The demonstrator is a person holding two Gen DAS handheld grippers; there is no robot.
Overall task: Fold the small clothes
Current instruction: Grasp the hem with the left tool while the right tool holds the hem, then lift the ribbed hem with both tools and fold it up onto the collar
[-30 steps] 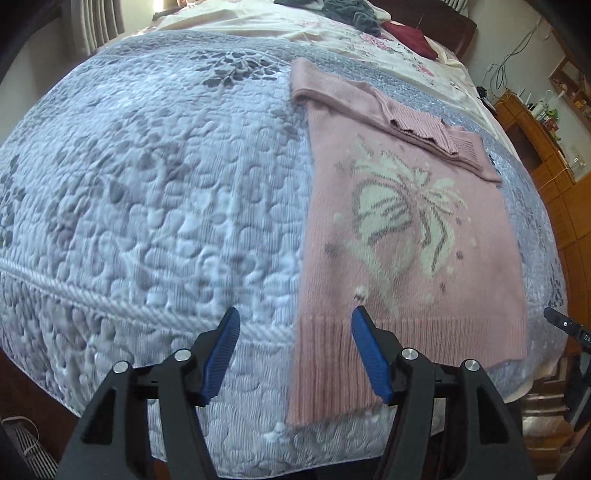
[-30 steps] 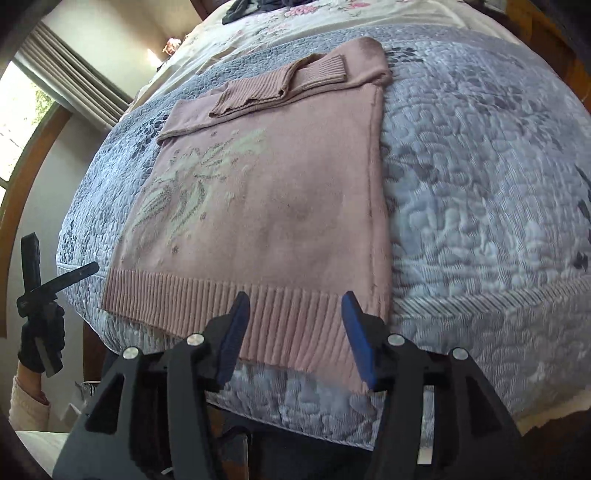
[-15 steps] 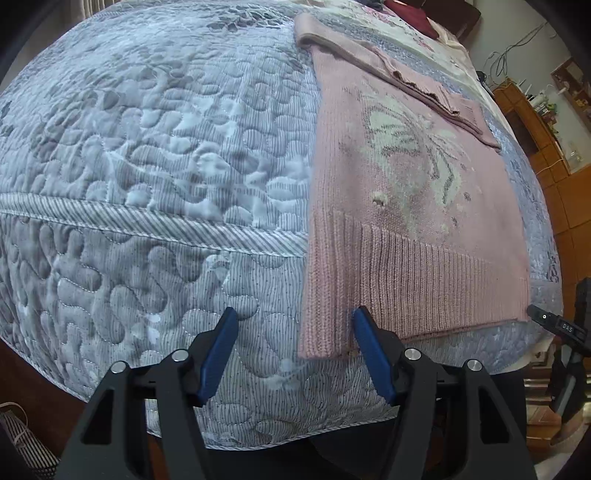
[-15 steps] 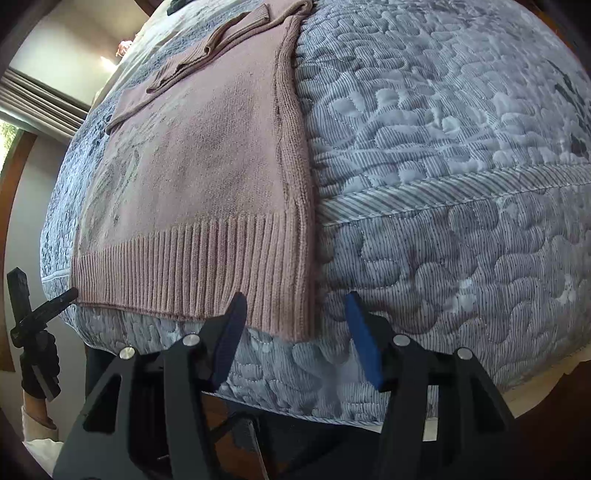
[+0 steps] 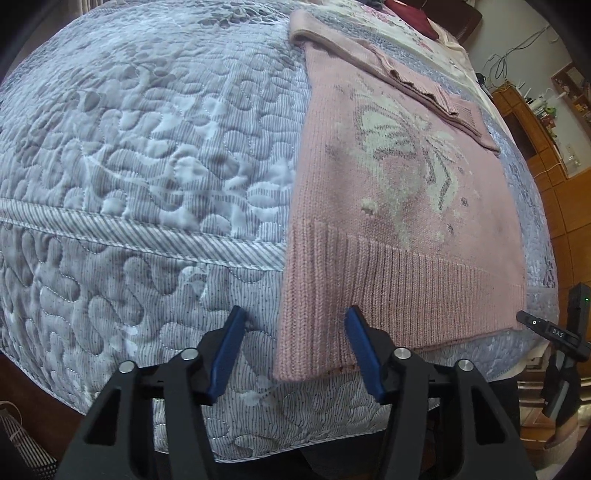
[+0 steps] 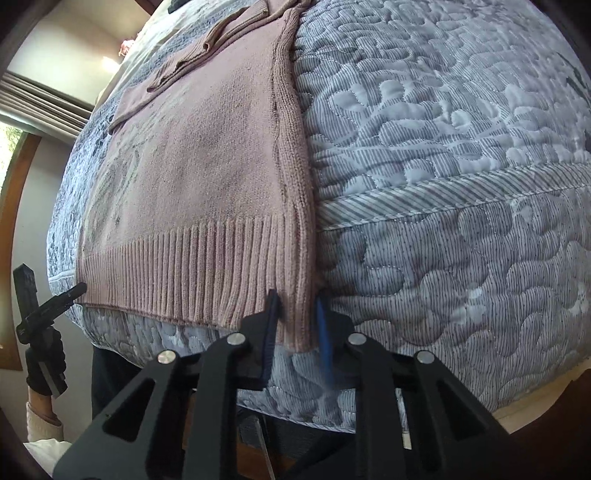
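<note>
A pink sweater point(image 5: 399, 206) lay flat on a grey quilt point(image 5: 155, 155) covering the bed, with its ribbed hem hanging over the near edge and its sleeves folded across the far end. A pale butterfly motif point(image 5: 402, 147) faced up on its front. The left gripper point(image 5: 293, 328) stood with its blue pads wide apart, straddling the near left corner of the hem; the left pad sat over bare quilt and the right pad over the ribbing, and neither was pressed on the cloth. The right gripper point(image 6: 297, 314) had its pads drawn close on either side of the near right corner of the sweater point(image 6: 207, 192), with the hem edge between them; whether the pads fully pinched the knit could not be told, as the right pad was blurred. In the right wrist view the left gripper point(image 6: 79, 288) showed at the far left edge, held by a hand point(image 6: 46, 363) in a black glove. In the left wrist view the right gripper's black body showed at the right edge. Beyond the quilt lay a cream floral bedspread point(image 5: 417, 33) with a dark red garment point(image 5: 413, 14) on it. Wooden cabinets point(image 5: 561, 177) stood at the right, and a curtain point(image 6: 48, 107) hung by a window at the left. Nothing lay between either gripper and the hem.
</note>
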